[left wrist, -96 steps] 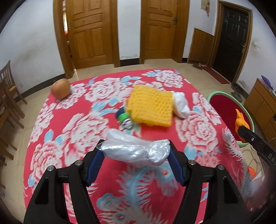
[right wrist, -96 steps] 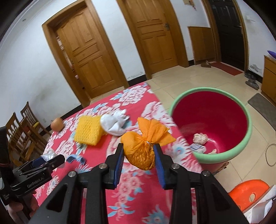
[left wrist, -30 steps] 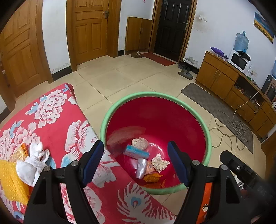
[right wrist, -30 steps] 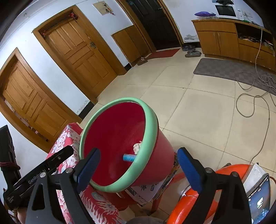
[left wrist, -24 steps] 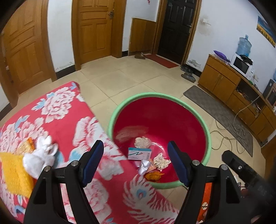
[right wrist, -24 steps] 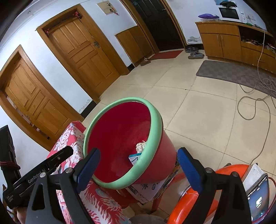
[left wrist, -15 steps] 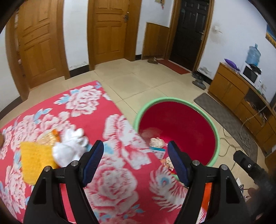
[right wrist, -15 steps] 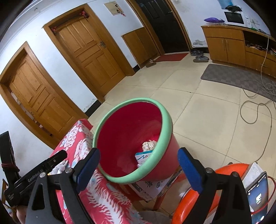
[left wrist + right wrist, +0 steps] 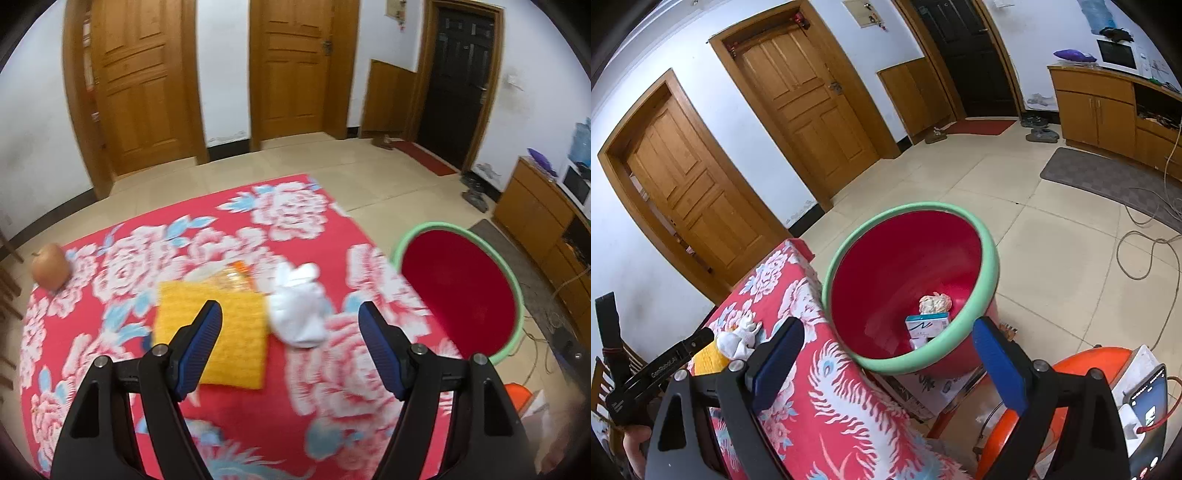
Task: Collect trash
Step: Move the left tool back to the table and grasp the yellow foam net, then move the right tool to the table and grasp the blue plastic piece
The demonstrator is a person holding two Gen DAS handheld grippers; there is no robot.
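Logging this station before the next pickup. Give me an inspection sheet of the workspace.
Surface: red floral tablecloth covers the table.
Job's things: white crumpled bag, orange wrapper on the table; red basin with green rim beside the table holds a small box and a paper wad.
Clutter: yellow knitted pad, round fruit.
Grippers: left claw open, empty; right claw open, empty.
Cables: loose cords on the floor.
Surroundings: wooden doors, cabinet.

Glossy red plastic basin (image 9: 886, 266) with a matt green rim; printed floral cloth (image 9: 325, 376) under the jaws; knitted yellow cloth (image 9: 236, 354) and crumpled white tissue (image 9: 299, 314) between them; varnished wooden doors (image 9: 147, 85); polished floor tiles (image 9: 1052, 258)
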